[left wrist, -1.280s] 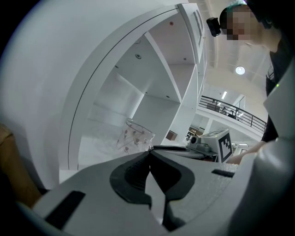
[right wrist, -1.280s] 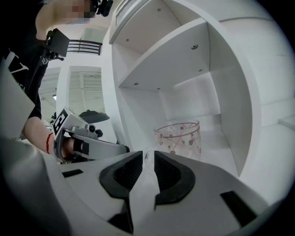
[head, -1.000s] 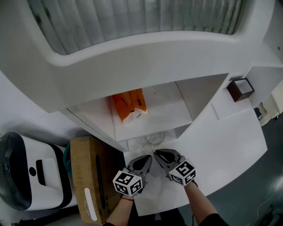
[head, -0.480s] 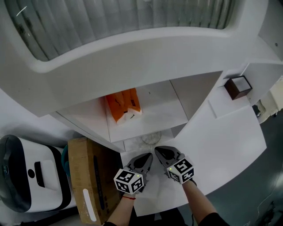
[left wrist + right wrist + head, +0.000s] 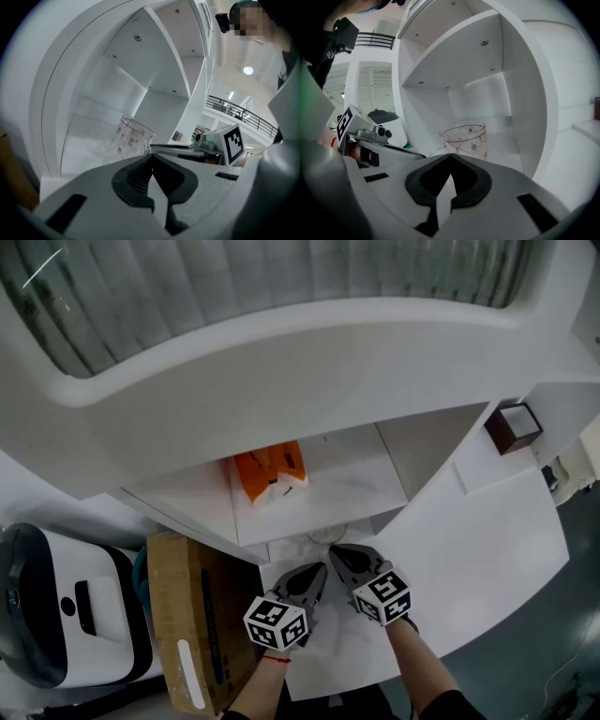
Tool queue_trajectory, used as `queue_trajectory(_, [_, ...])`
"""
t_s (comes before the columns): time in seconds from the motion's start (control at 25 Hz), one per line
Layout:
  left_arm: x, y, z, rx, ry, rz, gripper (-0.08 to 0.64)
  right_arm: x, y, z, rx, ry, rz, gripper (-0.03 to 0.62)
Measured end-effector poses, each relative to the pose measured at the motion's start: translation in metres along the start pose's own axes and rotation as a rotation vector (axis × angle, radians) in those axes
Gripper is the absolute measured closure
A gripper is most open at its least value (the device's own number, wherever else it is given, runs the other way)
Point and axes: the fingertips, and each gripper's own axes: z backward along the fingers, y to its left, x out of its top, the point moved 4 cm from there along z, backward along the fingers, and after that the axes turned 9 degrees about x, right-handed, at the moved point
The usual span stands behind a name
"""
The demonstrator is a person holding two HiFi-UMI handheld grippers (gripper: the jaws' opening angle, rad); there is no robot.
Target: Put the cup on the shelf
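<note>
Left gripper (image 5: 316, 571) and right gripper (image 5: 336, 552), both pressed together and empty, have been edged toward the shelf (image 5: 352, 474). The cup (image 5: 465, 139) should be left unknocked.

Light is even and diffuse. The white shelf (image 5: 347, 470) reads bright without hard glare, with soft shadow beneath its boards. A lamp (image 5: 248, 70) shows as a small hot spot. Both gripper views are heavily fisheye with black vignetted corners. Their foreground is soft, and the cup (image 5: 464, 140) is fairly sharp.
</note>
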Motion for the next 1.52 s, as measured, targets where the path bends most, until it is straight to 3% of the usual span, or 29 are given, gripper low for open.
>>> queue_trajectory(0.76, [0.009,0.012,-0.015,0.042,-0.031,0.035,0.552,0.01,-0.014,-0.013,-0.03,-0.035,-0.039,0.589])
queue_trajectory(1.2, [0.002,0.005,-0.002,0.05,-0.03,0.037,0.552,0.008,0.003,-0.001,-0.016,-0.03,-0.031,0.589])
queue_trajectory(1.52, [0.009,-0.01,0.018,0.058,-0.081,0.028,0.552,0.019,0.027,0.017,0.009,-0.047,-0.007,0.589])
